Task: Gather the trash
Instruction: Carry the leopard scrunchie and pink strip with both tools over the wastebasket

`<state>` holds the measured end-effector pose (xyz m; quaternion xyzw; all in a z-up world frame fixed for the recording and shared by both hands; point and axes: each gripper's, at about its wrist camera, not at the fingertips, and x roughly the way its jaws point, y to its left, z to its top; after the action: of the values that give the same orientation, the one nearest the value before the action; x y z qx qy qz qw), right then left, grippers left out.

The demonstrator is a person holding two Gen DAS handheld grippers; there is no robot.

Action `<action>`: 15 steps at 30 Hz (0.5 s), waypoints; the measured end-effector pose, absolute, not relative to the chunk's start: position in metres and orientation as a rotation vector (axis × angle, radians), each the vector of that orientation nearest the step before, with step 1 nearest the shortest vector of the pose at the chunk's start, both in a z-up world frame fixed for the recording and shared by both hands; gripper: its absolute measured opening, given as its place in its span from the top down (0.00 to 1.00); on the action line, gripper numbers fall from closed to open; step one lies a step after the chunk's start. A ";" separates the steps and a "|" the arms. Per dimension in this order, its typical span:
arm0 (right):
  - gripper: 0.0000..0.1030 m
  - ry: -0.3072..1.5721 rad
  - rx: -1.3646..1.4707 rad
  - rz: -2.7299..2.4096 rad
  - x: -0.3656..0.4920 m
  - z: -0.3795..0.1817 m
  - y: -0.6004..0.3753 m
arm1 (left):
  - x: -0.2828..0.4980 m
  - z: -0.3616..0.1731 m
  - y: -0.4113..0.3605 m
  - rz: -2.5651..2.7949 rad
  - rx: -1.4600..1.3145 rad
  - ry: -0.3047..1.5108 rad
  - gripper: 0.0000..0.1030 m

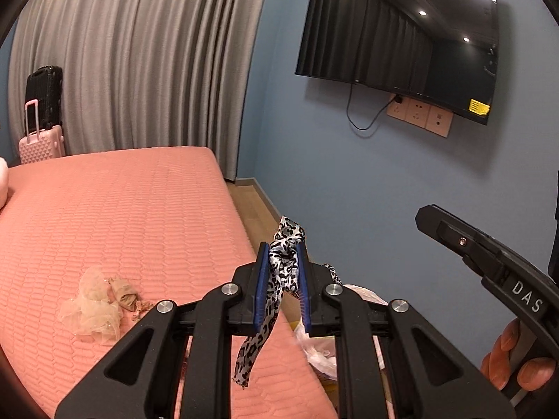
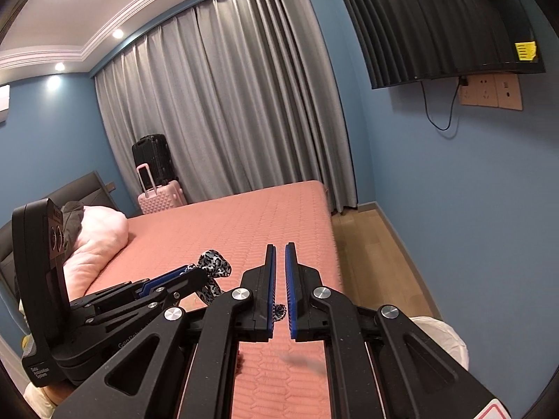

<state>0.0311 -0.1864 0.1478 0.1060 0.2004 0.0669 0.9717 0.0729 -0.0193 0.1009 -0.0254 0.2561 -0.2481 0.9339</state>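
Off to the left of the left gripper [image 1: 283, 255], crumpled wrappers [image 1: 96, 305] are lying on the pink bed [image 1: 139, 209]. The left gripper's blue pads are pinching a leopard-print ribbon [image 1: 281, 269], which is sticking up past the tips and dangling below them. To its right, the right gripper [image 2: 279, 248] is sitting nearly closed and empty above the bed, with a white bag [image 2: 443, 335] lying lower right of it.

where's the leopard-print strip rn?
Clamped in the left gripper, in the air above the pink bed's near edge: the leopard-print strip pokes above the blue pads and dangles below them.
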 end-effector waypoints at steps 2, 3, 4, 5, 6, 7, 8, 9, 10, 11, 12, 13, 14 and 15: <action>0.95 0.405 0.213 0.122 0.028 0.147 -0.192 | 0.069 0.102 -0.028 -0.519 -0.041 0.525 0.85; 0.95 0.407 0.213 0.114 0.026 0.146 -0.196 | 0.068 0.101 -0.032 -0.525 -0.034 0.527 0.85; 0.95 0.410 0.215 0.108 0.024 0.144 -0.200 | 0.066 0.101 -0.035 -0.530 -0.031 0.530 0.85; 0.95 0.413 0.219 0.099 0.021 0.142 -0.205 | 0.064 0.099 -0.039 -0.534 -0.029 0.534 0.85; 0.95 0.416 0.222 0.091 0.019 0.139 -0.209 | 0.063 0.097 -0.042 -0.538 -0.027 0.537 0.85; 0.95 0.423 0.225 0.085 0.019 0.136 -0.215 | 0.063 0.095 -0.044 -0.538 -0.023 0.543 0.85; 0.95 0.433 0.227 0.078 0.018 0.130 -0.218 | 0.064 0.090 -0.045 -0.538 -0.017 0.553 0.85; 0.95 0.446 0.225 0.069 0.018 0.125 -0.221 | 0.064 0.088 -0.047 -0.537 -0.015 0.564 0.85; 0.95 0.459 0.225 0.055 0.019 0.119 -0.224 | 0.066 0.084 -0.048 -0.536 -0.016 0.576 0.85; 0.92 0.472 0.236 0.042 0.020 0.110 -0.227 | 0.068 0.080 -0.049 -0.532 -0.014 0.587 0.85; 0.89 0.495 0.246 0.039 0.023 0.101 -0.231 | 0.069 0.075 -0.050 -0.526 -0.009 0.598 0.85; 0.88 0.517 0.257 0.033 0.025 0.091 -0.234 | 0.071 0.071 -0.050 -0.522 -0.007 0.607 0.85; 0.88 0.541 0.270 0.027 0.027 0.079 -0.237 | 0.072 0.066 -0.051 -0.519 -0.005 0.616 0.85; 0.88 0.564 0.276 0.024 0.028 0.068 -0.238 | 0.072 0.062 -0.052 -0.516 -0.004 0.626 0.85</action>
<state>0.0283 -0.2382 0.0682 0.1358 0.2773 0.0116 0.9511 0.0723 -0.0521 0.0616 -0.0018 0.3046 -0.2508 0.9189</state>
